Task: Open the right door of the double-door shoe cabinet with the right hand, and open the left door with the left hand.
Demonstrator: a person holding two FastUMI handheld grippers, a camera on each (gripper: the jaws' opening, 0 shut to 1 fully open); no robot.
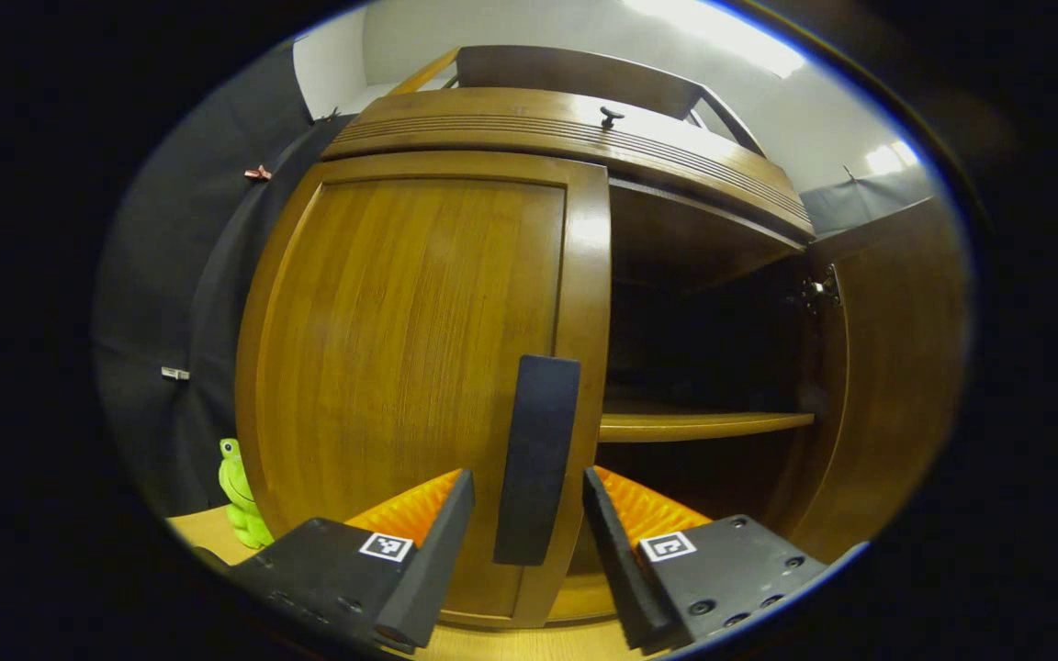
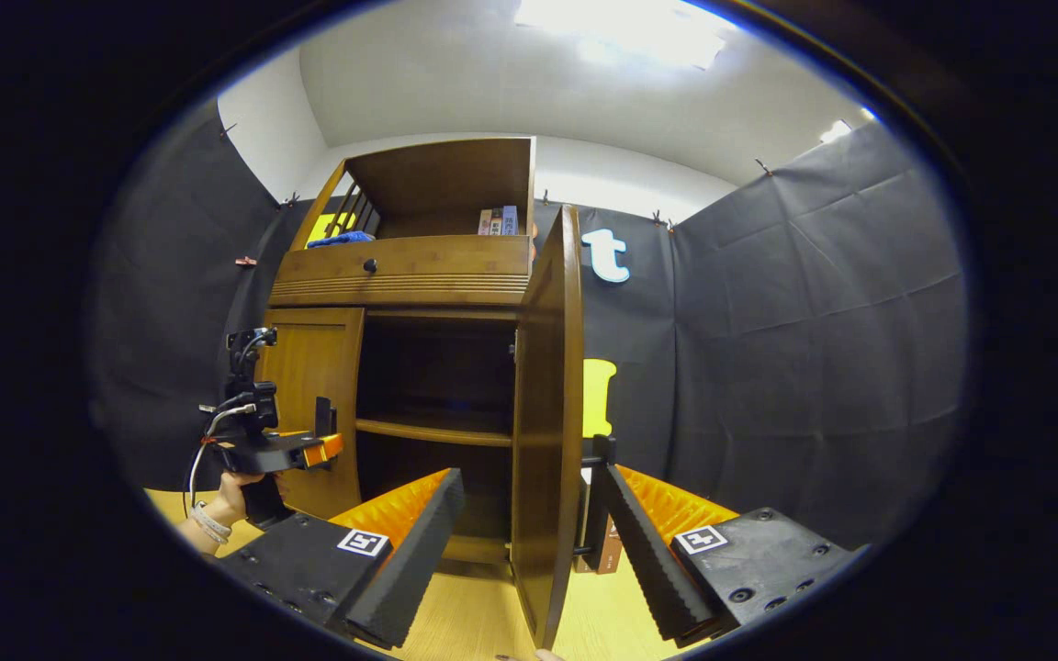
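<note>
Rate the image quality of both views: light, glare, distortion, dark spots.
Left gripper view: ceiling light blown out, a glare streak on the left door, fisheye bowing its edges, cabinet interior nearly black. Right gripper view: overexposed ceiling lamp, right door sharp, shelves inside dim.

The shoe cabinet [image 1: 419, 330] is varnished wood with a warm gloss, its grain plain on the left door [image 1: 400, 367], and the opened right door [image 2: 547, 413] has the same shine along its edge, with a bright metal hinge [image 1: 821, 292] inside. The left door's handle [image 1: 536, 459] looks like matt dark plastic or rubber, smooth and flat, while the drawer knob [image 1: 611, 116] above is dull dark metal. The surface [image 2: 483, 615] under the cabinet is pale, smooth wood laminate, the booth walls [image 2: 814, 367] are creased matt black cloth, and a glossy green plastic frog [image 1: 240, 496] sits at the surface's left edge.
</note>
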